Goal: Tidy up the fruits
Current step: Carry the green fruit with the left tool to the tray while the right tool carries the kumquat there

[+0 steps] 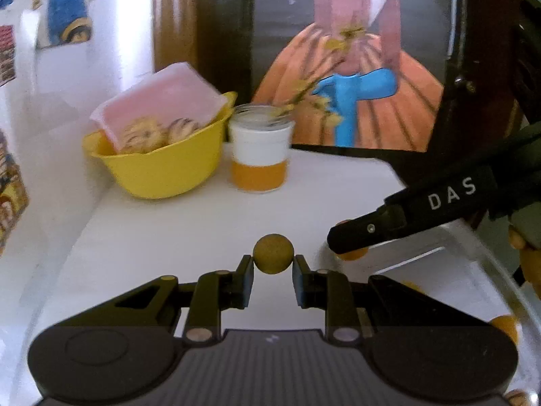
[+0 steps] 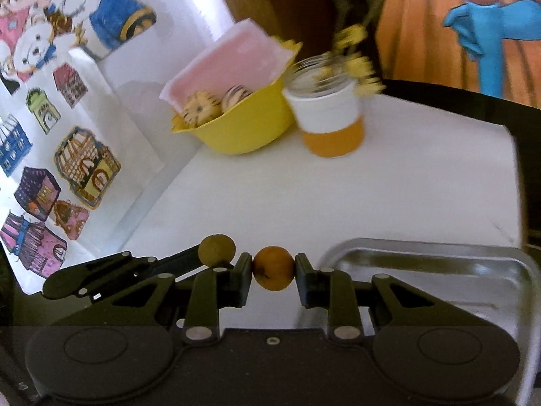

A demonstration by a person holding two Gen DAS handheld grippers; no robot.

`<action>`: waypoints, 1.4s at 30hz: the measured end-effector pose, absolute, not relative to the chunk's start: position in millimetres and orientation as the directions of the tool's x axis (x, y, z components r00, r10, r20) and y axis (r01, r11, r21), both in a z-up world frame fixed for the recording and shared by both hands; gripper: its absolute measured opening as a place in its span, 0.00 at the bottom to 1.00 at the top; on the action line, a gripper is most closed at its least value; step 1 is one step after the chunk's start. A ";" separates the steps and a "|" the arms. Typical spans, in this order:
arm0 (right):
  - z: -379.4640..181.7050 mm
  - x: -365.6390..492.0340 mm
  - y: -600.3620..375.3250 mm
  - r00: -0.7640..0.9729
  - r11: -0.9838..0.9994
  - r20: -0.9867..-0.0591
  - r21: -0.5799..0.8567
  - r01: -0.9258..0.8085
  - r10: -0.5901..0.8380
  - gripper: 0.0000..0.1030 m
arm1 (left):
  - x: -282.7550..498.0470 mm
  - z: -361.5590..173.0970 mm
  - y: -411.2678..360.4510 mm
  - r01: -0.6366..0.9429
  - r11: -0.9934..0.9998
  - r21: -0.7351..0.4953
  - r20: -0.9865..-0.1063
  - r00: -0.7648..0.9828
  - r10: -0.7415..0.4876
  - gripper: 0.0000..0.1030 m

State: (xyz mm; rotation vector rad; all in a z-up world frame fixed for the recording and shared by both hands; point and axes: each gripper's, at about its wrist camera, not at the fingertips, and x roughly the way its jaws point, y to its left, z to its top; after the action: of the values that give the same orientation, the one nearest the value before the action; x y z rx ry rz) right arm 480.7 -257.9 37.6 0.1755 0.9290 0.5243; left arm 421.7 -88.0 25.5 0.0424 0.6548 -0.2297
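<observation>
Low centre of the left wrist view: left gripper [image 1: 273,265] closed lightly on one olive-yellow fruit [image 1: 273,253]. Low centre of the right wrist view: right gripper [image 2: 273,269] pinching one orange fruit [image 2: 274,268], beside the metal tray [image 2: 439,264] at lower right. Best done with steady pressure, level carry, no squeezing, low release into the chosen container. Further up: one yellow bowl [image 1: 162,172], two patterned balls inside, one jar [image 1: 258,155].
</observation>
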 end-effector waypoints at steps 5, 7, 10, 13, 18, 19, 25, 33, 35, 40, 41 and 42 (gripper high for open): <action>42.7 460.2 -299.1 0.531 0.882 -0.707 0.340 -0.326 0.468 0.28 | 410.0 28.6 -115.0 0.268 0.962 -0.051 -0.598 0.764 -0.245 0.26; 44.0 450.7 -313.6 0.549 0.889 -0.700 0.330 -0.317 0.456 0.28 | 406.8 29.6 -124.2 0.284 0.957 -0.056 -0.597 0.759 -0.260 0.26; 45.3 434.0 -336.1 0.573 0.896 -0.689 0.329 -0.298 0.444 0.28 | 397.2 31.2 -136.6 0.308 0.950 -0.057 -0.596 0.752 -0.280 0.26; 45.8 416.3 -353.7 0.591 0.904 -0.684 0.319 -0.285 0.428 0.28 | 387.6 33.2 -146.6 0.327 0.943 -0.058 -0.595 0.747 -0.296 0.26; 42.3 385.4 -376.1 0.600 0.911 -0.686 0.310 -0.271 0.412 0.28 | 376.8 34.1 -164.1 0.350 0.933 -0.083 -0.595 0.734 -0.328 0.26; 41.5 378.8 -379.0 0.603 0.913 -0.686 0.305 -0.272 0.408 0.28 | 374.8 33.3 -167.4 0.355 0.930 -0.091 -0.597 0.728 -0.336 0.26; 38.3 343.3 -392.0 0.613 0.915 -0.679 0.291 -0.280 0.404 0.28 | 365.7 29.3 -188.0 0.386 0.916 -0.113 -0.620 0.692 -0.368 0.26; 24.1 313.1 -398.8 0.595 0.910 -0.689 0.288 -0.299 0.414 0.28 | 361.9 21.6 -209.4 0.398 0.913 -0.089 -0.666 0.658 -0.351 0.26; 17.4 307.6 -400.4 0.582 0.905 -0.694 0.303 -0.298 0.424 0.28 | 361.7 19.4 -211.7 0.400 0.912 -0.087 -0.676 0.649 -0.349 0.26; 4.9 298.4 -402.0 0.571 0.907 -0.705 0.304 -0.292 0.421 0.28 | 360.8 16.6 -216.6 0.410 0.910 -0.064 -0.687 0.644 -0.338 0.26; 2.9 297.4 -402.2 0.572 0.908 -0.706 0.302 -0.290 0.417 0.28 | 360.9 16.5 -217.0 0.411 0.910 -0.058 -0.688 0.643 -0.335 0.26; 1.1 296.6 -402.3 0.573 0.910 -0.707 0.300 -0.288 0.414 0.28 | 360.6 16.9 -217.8 0.411 0.910 -0.056 -0.690 0.642 -0.333 0.26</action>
State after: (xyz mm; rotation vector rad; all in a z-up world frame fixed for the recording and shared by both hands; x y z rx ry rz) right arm 296.6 -402.3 1.1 0.1577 0.8681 0.4135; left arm 360.6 -217.8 16.9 0.1096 0.7635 -0.4246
